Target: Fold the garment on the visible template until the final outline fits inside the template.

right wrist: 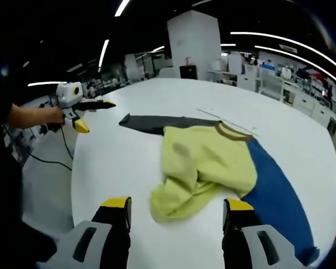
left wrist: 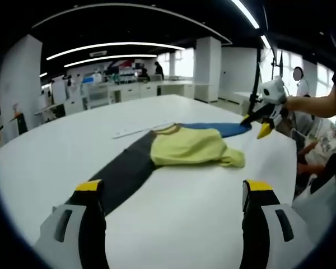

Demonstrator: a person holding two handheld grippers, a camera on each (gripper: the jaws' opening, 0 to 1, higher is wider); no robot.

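In the left gripper view our left gripper (left wrist: 173, 196) hovers wide open, empty, near the table (left wrist: 56, 151). One yellow garment (left wrist: 190, 147) lies bunched across one dark-and-blue template (left wrist: 126, 171). Far right, our right gripper (left wrist: 257, 124) is open, empty.

— Where are we seeing the garment (right wrist: 204, 165) lying?
— We're seeing it bunched on the table (right wrist: 129, 168), lying across the template (right wrist: 277, 190), ahead of both grippers' jaws.
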